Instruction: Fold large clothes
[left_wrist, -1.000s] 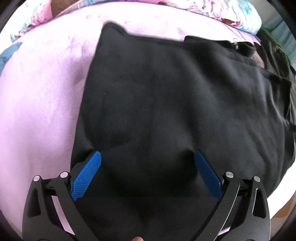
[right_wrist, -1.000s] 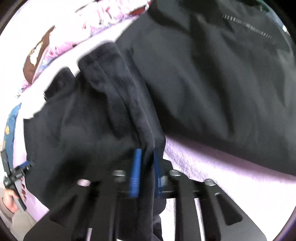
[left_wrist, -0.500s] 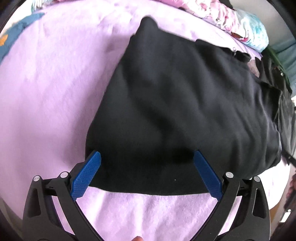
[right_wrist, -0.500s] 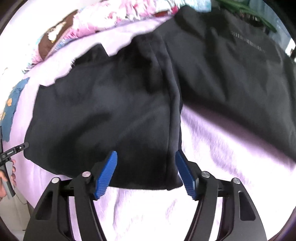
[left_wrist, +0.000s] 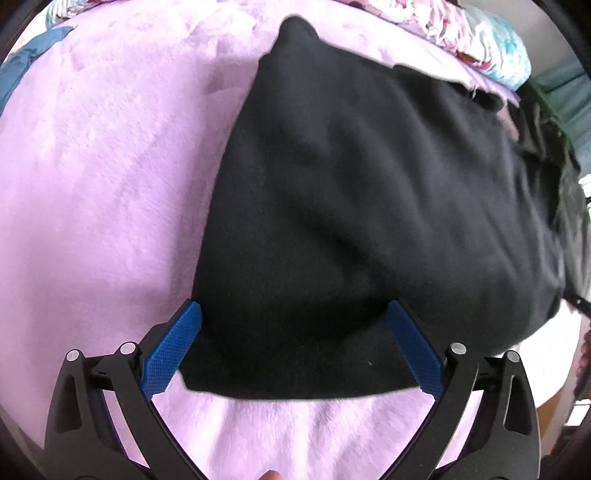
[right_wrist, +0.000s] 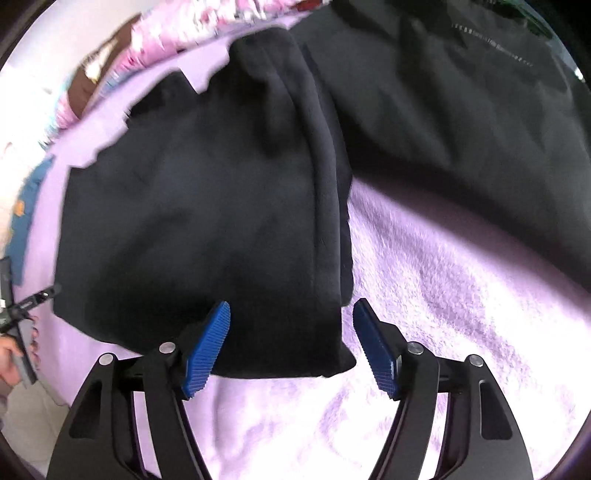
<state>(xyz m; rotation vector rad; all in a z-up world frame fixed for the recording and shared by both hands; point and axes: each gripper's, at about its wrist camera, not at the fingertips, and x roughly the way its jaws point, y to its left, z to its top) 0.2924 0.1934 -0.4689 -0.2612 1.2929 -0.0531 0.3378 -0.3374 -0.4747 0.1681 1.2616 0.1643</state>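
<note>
With both the left tongs (left_wrist: 293, 341) and right tongs (right_wrist: 291, 341) spread and gripping nothing, the folded black garment (left_wrist: 369, 206) lies flat on the lilac blanket (left_wrist: 110, 166) just ahead of them, where its layered edge is best smoothed before another fold.

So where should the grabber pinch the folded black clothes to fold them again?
Probably the near right corner of the folded black garment. Its stacked layers end in a thick edge there, lying flat on the purple blanket. The right gripper, jaws open, already straddles that corner, so come in low from the near side.
</note>
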